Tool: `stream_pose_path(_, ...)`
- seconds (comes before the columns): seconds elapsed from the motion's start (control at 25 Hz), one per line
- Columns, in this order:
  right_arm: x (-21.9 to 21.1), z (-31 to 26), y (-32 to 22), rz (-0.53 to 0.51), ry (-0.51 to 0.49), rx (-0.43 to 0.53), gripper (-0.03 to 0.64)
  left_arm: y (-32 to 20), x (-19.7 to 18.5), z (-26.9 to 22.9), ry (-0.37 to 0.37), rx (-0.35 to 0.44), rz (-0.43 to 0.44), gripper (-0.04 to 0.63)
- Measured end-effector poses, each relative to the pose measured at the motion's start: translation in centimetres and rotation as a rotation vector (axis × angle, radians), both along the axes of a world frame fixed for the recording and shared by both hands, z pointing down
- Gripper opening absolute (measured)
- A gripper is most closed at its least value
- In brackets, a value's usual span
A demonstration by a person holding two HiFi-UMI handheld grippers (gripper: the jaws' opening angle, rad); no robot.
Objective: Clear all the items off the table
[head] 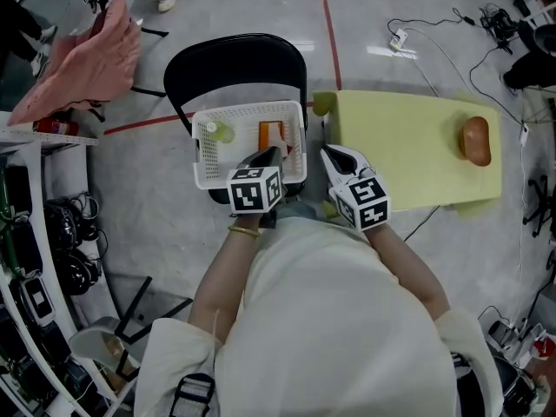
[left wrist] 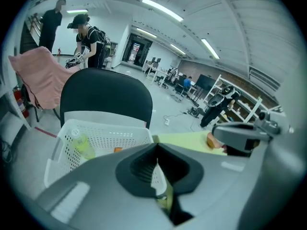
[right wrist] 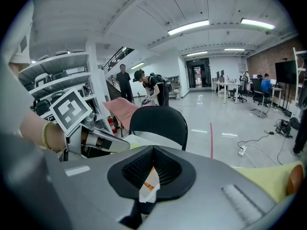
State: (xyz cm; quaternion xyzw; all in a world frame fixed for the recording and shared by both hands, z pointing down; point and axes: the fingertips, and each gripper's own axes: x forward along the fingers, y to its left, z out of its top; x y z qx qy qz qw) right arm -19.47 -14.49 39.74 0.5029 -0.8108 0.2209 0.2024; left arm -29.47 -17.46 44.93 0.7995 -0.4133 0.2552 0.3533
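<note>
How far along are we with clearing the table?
Done: bottle and orange box lie in the basket on the chair. In hand: nothing; left claw and right claw are shut. Left: a brown lump and a small green thing on the table.

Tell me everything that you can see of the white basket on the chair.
The basket is white plastic and rectangular, with walls full of small holes and a solid rim. It stands level on the seat of a black chair, just left of the yellow-green table. Inside are a bottle of yellow-green liquid with a white cap and an orange packet. The left gripper hangs over its near side.
</note>
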Motion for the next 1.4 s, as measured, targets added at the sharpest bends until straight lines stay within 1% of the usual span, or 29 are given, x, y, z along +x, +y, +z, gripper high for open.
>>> stream_pose_path(0.28,1.4,-0.5,1.2,0.038,-0.025,0.010,-0.006,0.1,1.3,-1.4,-0.004,0.031,0.028,0.009)
stream_pose_path(0.6,6.0,-1.2,4.9,0.100,-0.038,0.028,-0.005,2.5,6.2,-2.5,-0.001,0.048,0.073,0.011)
stream_pose_path(0.88,11.5,-1.9,9.4,0.180,-0.051,0.046,-0.006,6.5,12.4,-3.3,0.006,0.056,0.152,0.009)
stream_pose_path(1.4,24.3,-1.8,20.1,0.403,-0.038,0.059,-0.006,16.3,26.5,-3.7,0.046,0.060,0.368,0.009)
